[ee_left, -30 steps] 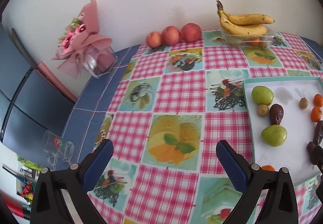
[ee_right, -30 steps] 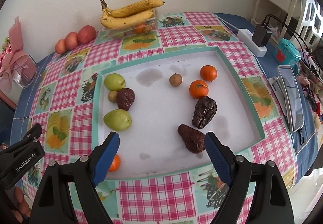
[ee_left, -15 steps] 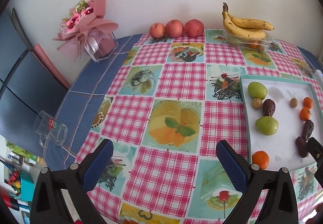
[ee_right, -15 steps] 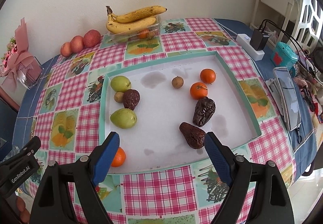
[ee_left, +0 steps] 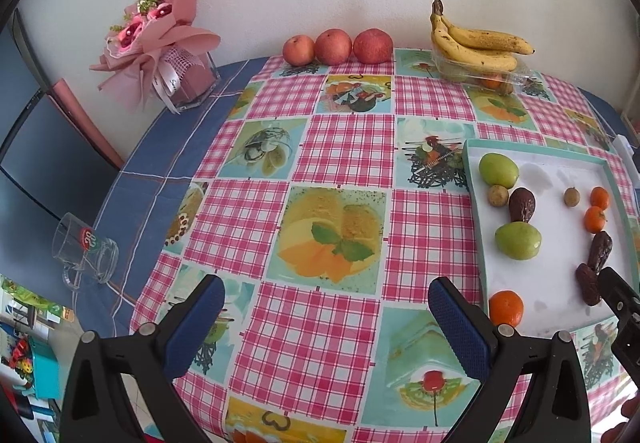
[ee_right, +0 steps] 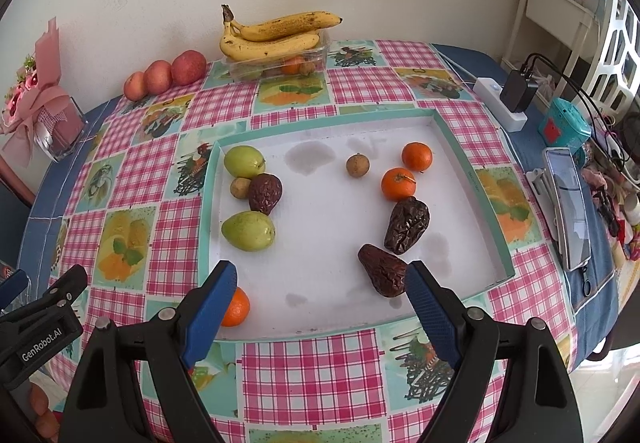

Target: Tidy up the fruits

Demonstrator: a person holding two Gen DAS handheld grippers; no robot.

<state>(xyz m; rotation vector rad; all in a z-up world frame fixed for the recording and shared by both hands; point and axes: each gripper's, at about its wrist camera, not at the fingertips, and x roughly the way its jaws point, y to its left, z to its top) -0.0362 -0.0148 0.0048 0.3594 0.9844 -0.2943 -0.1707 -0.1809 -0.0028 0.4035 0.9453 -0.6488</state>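
Both grippers have drawn back nearer since earlier; left gripper [ee_left: 326, 317] and right gripper [ee_right: 320, 303] gape empty. White tray [ee_right: 460, 147]: three tangerines, near-left one [ee_right: 236, 307]; two green guavas [ee_right: 248, 230]; three wrinkled dark fruits [ee_right: 407, 225], likely soft. Grip each lightly across its middle.

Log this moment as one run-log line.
phase: pre-grasp | left gripper: open, empty | right gripper: open, above tray | tangerines, dates, green fruits: ungrouped
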